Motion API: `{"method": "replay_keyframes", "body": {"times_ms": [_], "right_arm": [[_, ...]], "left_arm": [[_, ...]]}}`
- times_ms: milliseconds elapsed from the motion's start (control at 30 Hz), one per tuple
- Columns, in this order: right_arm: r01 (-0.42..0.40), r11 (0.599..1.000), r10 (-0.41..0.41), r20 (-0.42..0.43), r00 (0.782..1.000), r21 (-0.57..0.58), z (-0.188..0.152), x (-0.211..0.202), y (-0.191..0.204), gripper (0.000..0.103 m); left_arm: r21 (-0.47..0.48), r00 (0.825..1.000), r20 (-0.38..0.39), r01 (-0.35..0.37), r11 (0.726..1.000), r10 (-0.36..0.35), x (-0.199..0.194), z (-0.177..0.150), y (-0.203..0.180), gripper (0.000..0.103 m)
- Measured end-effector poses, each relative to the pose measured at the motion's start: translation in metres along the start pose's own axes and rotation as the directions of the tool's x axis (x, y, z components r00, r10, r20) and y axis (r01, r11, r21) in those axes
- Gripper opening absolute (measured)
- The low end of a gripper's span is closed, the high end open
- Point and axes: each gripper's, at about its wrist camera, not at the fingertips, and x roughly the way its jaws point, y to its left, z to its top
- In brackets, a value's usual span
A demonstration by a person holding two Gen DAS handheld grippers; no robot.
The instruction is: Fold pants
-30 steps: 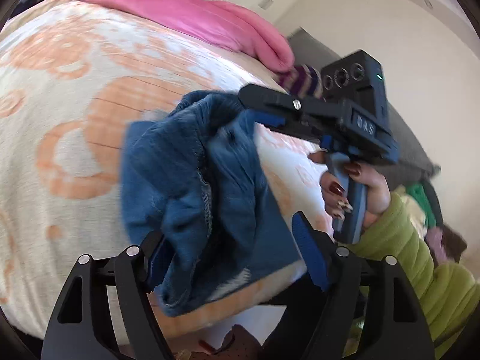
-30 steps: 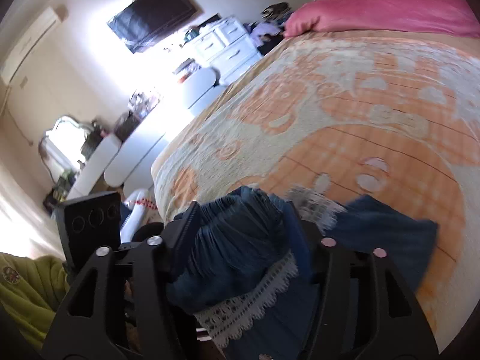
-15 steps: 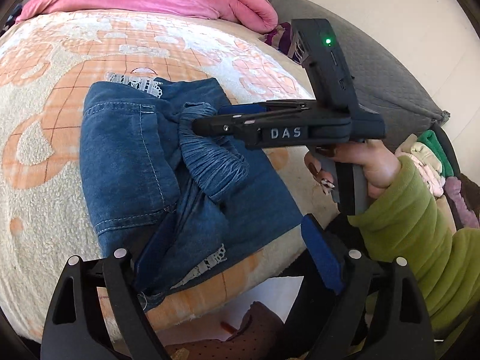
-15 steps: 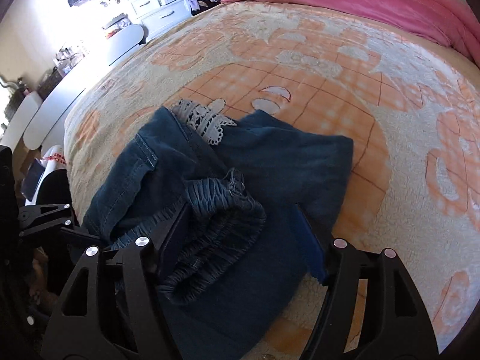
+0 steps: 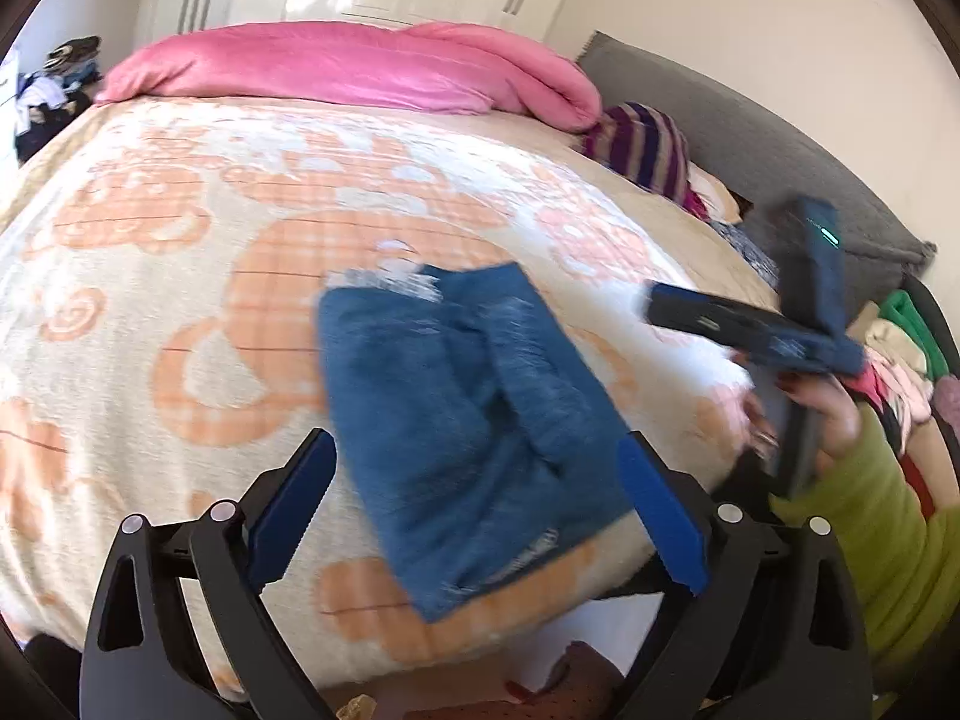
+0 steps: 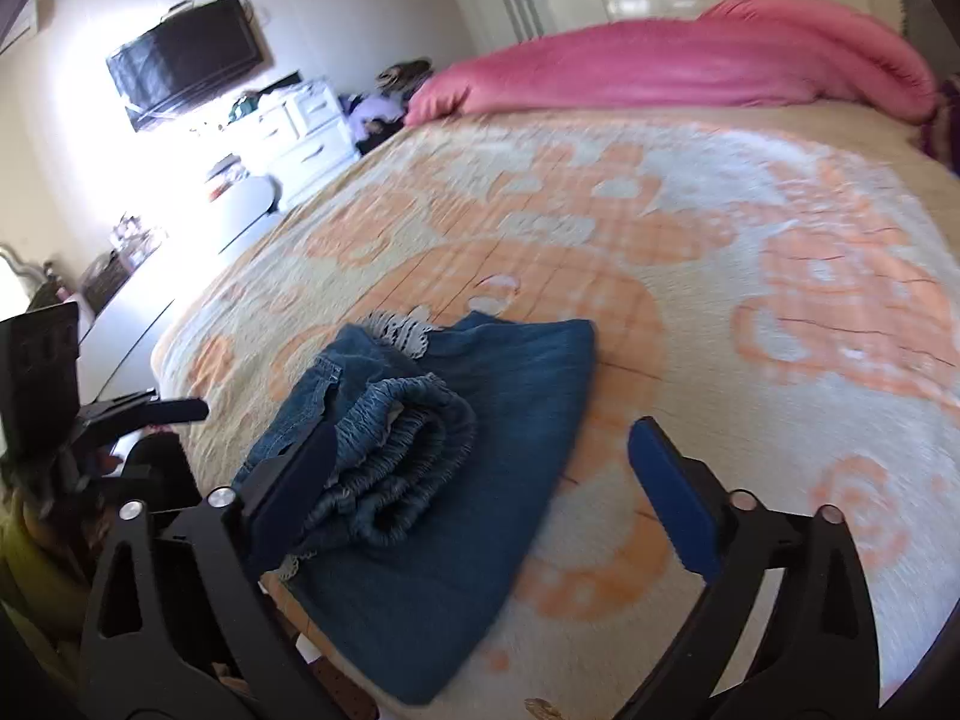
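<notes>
The blue denim pants [image 5: 474, 420] lie folded in a compact bundle near the front edge of the bed, with white lace trim at the far end. In the right wrist view the pants [image 6: 480, 420] show their gathered waistband on top. My left gripper [image 5: 474, 510] is open and empty, raised above the bundle. My right gripper [image 6: 480, 492] is open and empty, just above the bundle's near side. The right gripper also shows in the left wrist view [image 5: 750, 324], off to the right of the pants.
The bed [image 5: 180, 240] has a cream and orange patterned blanket. A pink duvet [image 5: 360, 66] lies along its far end. A striped garment [image 5: 642, 144] and a pile of clothes [image 5: 900, 348] sit at the right. A white dresser [image 6: 300, 132] stands beyond the bed.
Both grippers have let go of the pants and pulled back from them. The pants now lie folded on the bed. The right gripper has moved away to the right.
</notes>
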Motion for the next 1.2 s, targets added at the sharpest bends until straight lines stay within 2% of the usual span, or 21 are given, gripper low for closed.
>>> {"method": "replay_keyframes", "body": {"times_ms": [100,167,233,300,367,400,467,533,667,767,867,933,967,1000,1033,1133,1200], "right_arm": [[0.018,0.999,-0.018,0.015,1.0,-0.028,-0.01,-0.012,0.01,0.093],[-0.004,0.998,0.004,0.01,1.0,-0.068,-0.019,-0.015,0.023,0.093],[-0.031,0.991,0.03,-0.009,1.0,-0.132,-0.029,-0.015,0.044,0.093],[-0.052,0.978,0.047,-0.029,0.998,-0.204,-0.036,-0.012,0.067,0.093],[-0.085,0.957,0.076,-0.046,0.996,-0.277,-0.041,-0.009,0.09,0.092],[-0.111,0.937,0.097,-0.059,0.994,-0.331,-0.044,-0.006,0.104,0.087],[-0.143,0.903,0.118,-0.086,0.989,-0.406,-0.048,0.001,0.122,0.08],[-0.15,0.866,0.104,-0.123,0.987,-0.477,-0.052,0.012,0.137,0.074],[-0.173,0.815,0.085,-0.182,0.98,-0.552,-0.057,0.03,0.151,0.052],[-0.183,0.757,0.05,-0.224,0.973,-0.627,-0.061,0.045,0.162,0.033],[-0.167,0.715,0.005,-0.234,0.972,-0.679,-0.063,0.057,0.17,0.031],[-0.172,0.707,0.007,-0.237,0.971,-0.686,-0.06,0.067,0.172,0.03],[-0.176,0.703,0.009,-0.238,0.971,-0.689,-0.059,0.071,0.173,0.024],[-0.204,0.695,0.029,-0.256,0.966,-0.689,-0.06,0.074,0.174,0.008],[-0.226,0.69,0.046,-0.27,0.962,-0.687,-0.061,0.074,0.175,0.003],[-0.277,0.63,0.089,-0.287,0.954,-0.725,-0.069,0.054,0.179,0.001],[-0.303,0.631,0.124,-0.293,0.948,-0.714,-0.072,0.037,0.174,0.001]], "left_arm": [[-0.013,0.999,0.02,-0.041,0.999,0.041,-0.001,0.008,0.016,0.095],[-0.03,0.998,0.018,-0.061,0.998,0.062,0.003,0.015,0.027,0.095],[-0.047,0.998,0.008,-0.055,0.997,0.055,0.009,0.02,0.035,0.094],[-0.069,1.0,-0.005,-0.02,0.997,0.02,0.02,0.027,0.043,0.092],[-0.093,0.999,-0.031,0.023,0.995,-0.026,0.033,0.032,0.048,0.064],[-0.099,0.997,-0.05,0.048,0.994,-0.053,0.04,0.034,0.049,0.059],[-0.101,0.995,-0.075,0.055,0.993,-0.063,0.054,0.037,0.049,0.05],[-0.095,0.993,-0.093,0.062,0.994,-0.071,0.068,0.04,0.048,0.049],[-0.08,0.989,-0.139,0.044,0.996,-0.055,0.092,0.041,0.047,0.048],[-0.061,0.987,-0.155,0.035,0.998,-0.044,0.1,0.041,0.046,0.048],[-0.074,0.987,-0.154,0.042,0.996,-0.053,0.101,0.041,0.049,0.048],[-0.073,0.987,-0.154,0.043,0.996,-0.054,0.101,0.041,0.049,0.048],[-0.074,0.987,-0.154,0.043,0.996,-0.054,0.101,0.041,0.049,0.048],[-0.077,0.987,-0.153,0.044,0.996,-0.055,0.102,0.041,0.049,0.048],[-0.079,0.986,-0.154,0.045,0.996,-0.057,0.102,0.041,0.05,0.048],[-0.091,0.985,-0.156,0.058,0.994,-0.072,0.102,0.04,0.052,0.05],[-0.09,0.985,-0.156,0.064,0.994,-0.078,0.102,0.039,0.052,0.05]]}}
